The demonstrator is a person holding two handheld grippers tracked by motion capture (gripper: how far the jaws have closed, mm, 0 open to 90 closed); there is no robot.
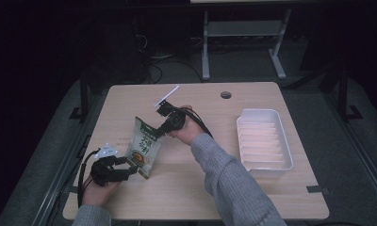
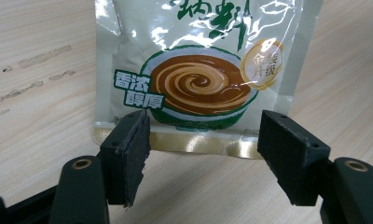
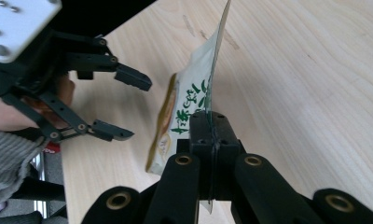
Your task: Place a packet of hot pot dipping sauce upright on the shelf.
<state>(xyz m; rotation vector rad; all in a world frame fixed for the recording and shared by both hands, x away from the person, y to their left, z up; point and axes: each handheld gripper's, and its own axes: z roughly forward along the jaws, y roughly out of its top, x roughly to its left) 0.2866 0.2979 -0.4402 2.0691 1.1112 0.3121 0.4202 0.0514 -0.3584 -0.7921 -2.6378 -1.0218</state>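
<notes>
Right tongs (image 3: 211, 122) are clamped on the top edge of the sauce packet (image 1: 143, 148), holding it up off the worktop (image 1: 252, 188). Left tongs (image 2: 203, 140) sit spread wide just below its bottom seam.

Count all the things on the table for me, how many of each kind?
Packets: 1, the green and white packet
Trays: 1, the white tray
Grippers: 2, the left gripper and the right gripper
Total: 4
</notes>
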